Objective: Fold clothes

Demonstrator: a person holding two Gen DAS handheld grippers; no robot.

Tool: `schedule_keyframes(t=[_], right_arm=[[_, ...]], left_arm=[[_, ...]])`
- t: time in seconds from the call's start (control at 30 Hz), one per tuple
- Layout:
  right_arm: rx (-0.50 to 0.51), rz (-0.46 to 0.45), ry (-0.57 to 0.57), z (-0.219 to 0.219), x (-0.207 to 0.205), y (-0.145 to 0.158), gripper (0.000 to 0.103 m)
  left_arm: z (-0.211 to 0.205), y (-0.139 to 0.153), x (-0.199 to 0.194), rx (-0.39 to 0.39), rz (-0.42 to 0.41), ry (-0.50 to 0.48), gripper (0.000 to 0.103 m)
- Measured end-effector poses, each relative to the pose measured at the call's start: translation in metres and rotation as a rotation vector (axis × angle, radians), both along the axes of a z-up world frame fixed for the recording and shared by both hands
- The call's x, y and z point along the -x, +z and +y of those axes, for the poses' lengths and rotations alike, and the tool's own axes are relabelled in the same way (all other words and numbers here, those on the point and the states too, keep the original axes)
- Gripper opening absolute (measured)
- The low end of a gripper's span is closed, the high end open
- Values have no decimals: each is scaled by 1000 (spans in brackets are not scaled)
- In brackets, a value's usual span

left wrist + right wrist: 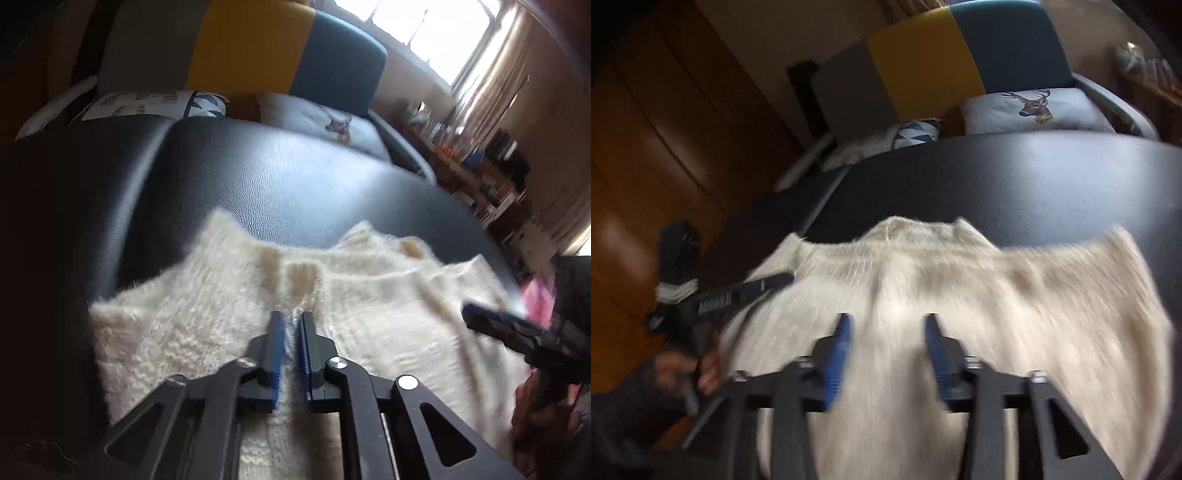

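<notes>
A fluffy cream sweater (207, 325) lies spread on a black leather-look surface (277, 177), its neckline pointing away from me. My left gripper (293, 317) is shut on a pinch of the sweater, and a thin ridge of cream fabric shows between its blue pads. In the right wrist view the sweater (1015, 314) is motion-blurred, and my right gripper (888, 321) is open over its middle with its fingers wide apart. The right gripper's finger (509, 328) shows at the sweater's right edge. The left gripper (768, 282), held by a hand (705, 369), appears at the left side.
Behind the black surface (1034, 173) stands a sofa with a grey, yellow and teal back (251, 48). On it lie a deer-print cushion (1030, 107) and a blue-triangle cushion (916, 133). A cluttered shelf (476, 166) is at the right, and wooden doors (665, 147) at the left.
</notes>
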State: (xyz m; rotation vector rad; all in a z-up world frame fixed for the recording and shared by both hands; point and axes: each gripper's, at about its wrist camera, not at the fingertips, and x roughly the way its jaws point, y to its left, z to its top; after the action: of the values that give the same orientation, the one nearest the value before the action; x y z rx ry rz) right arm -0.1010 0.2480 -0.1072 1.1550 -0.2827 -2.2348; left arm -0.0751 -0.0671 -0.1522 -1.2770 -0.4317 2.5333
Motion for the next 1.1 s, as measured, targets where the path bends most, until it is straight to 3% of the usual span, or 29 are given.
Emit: schedule_keyframes(t=[0.03,0.13,0.2,0.27,0.33,0.4,0.43,0.47,0.53,0.7,0.8,0.93,1.1], right_arm=[[16,-7,1,15,-13,1,58],[30,-39,-45,62,-50,-2,59],[3,-71,-115,93,-65,-15,59],[6,-79,-190,122,-79,-32,33],[126,-108,-240,142,-85,-38,31],[188,-117,-246,154,-92,-33,34],[210,-115,-247,159,-97,-29,43],[219,-113,-240,165,-101,-27,61],[218,-111,-217,175,-111,-23,81],[193,-118,-111,182,-131,-21,83],[183,-100,-36,174,-129,-23,83],[230,-106,20,177,-112,-31,83],[293,-175,163,161,-82,-42,83]], left_arm=[[-5,2,-5,-8,10,12,15],[-21,10,-21,-32,41,47,19],[-27,-8,-20,16,0,69,18],[-27,-14,-20,27,39,62,18],[-19,-6,-15,68,20,74,18],[-11,4,-9,110,-2,86,18],[-6,13,-12,94,9,70,18],[0,23,-15,73,23,52,19],[26,33,-21,18,32,-49,20],[115,50,-36,-79,52,-364,20],[181,49,-34,-57,54,-540,20],[231,37,-28,-1,30,-630,20],[256,31,-14,7,19,-667,20]])
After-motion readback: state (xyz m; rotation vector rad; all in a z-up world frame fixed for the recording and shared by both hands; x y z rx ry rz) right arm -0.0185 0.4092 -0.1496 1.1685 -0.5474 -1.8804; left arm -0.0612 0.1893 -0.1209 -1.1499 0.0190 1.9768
